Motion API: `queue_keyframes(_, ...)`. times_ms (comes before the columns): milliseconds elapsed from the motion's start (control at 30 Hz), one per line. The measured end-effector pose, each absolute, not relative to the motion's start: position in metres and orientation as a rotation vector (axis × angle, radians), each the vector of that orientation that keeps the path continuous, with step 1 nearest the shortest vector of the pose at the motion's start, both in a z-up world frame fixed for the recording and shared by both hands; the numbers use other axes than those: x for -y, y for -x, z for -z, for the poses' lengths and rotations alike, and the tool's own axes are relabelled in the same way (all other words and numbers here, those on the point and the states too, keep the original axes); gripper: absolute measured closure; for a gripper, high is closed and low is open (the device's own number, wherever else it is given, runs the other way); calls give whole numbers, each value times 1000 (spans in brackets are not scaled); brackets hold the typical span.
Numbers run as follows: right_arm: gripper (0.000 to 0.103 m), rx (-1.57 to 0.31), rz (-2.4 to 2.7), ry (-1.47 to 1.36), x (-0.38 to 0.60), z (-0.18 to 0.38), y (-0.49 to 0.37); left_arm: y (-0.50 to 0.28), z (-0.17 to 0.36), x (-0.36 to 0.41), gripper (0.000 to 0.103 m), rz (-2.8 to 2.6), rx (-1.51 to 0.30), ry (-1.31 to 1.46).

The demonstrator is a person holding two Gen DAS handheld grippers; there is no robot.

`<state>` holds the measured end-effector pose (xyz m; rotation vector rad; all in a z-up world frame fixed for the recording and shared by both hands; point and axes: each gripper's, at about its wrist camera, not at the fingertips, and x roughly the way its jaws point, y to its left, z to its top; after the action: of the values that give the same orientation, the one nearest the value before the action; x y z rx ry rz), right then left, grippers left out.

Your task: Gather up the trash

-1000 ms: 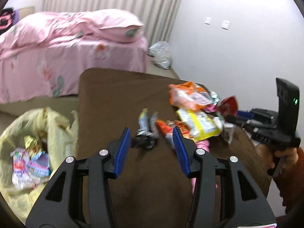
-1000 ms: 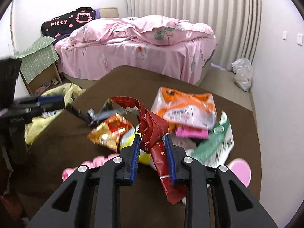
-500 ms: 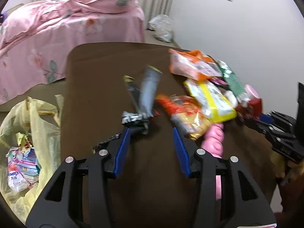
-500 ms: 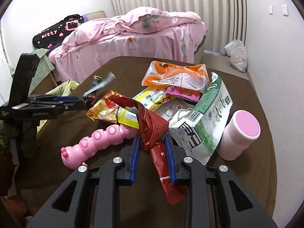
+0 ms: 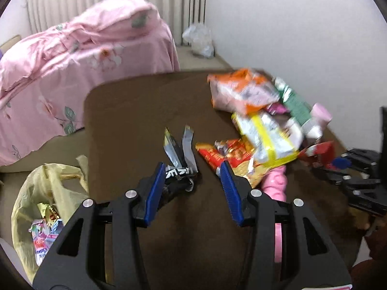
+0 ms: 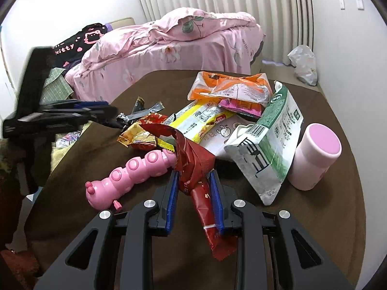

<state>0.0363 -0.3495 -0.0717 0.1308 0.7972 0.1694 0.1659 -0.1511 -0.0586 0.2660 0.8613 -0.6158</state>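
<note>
Trash bag point(image 5: 36, 205), yellow, gapes on the floor left of the brown table point(image 5: 135, 111). The left gripper point(image 5: 191, 188) spreads wide around a black-silver wrapper point(image 5: 180, 159); closing askew could flick it away. The right gripper point(image 6: 194, 195) pinches a limp red wrapper point(image 6: 193, 166), which might slip out.

Bare brown table point(image 5: 135, 111) lies open on the bed side of the silver-black wrapper point(image 5: 180, 155), and in front of it toward the camera. To the wrapper's right, a heap of snack packets point(image 5: 261, 133) and a pink caterpillar toy point(image 6: 135, 171) block passage. The yellow trash bag point(image 5: 46, 193) sits off the table edge, left of the wrapper.
</note>
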Motion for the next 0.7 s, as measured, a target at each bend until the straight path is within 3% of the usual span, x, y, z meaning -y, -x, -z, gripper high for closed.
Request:
queue_keyframes(167,78,-805,-163,-117,348,76,-32,-180,88,154,58,557,-945,-272)
queue_keyframes(233,78,-812,-162,-121,348,79,-32,-180,88,150,69,560,-943,-238)
queue_keyframes(333,78,-817,-160,-132,349,82,-32,-181,85,145,75,572,-942,-196)
queue_keyframes(700,78,-771,-162,-115,341,60,-23,-142,36,132,77,601,-810,-153)
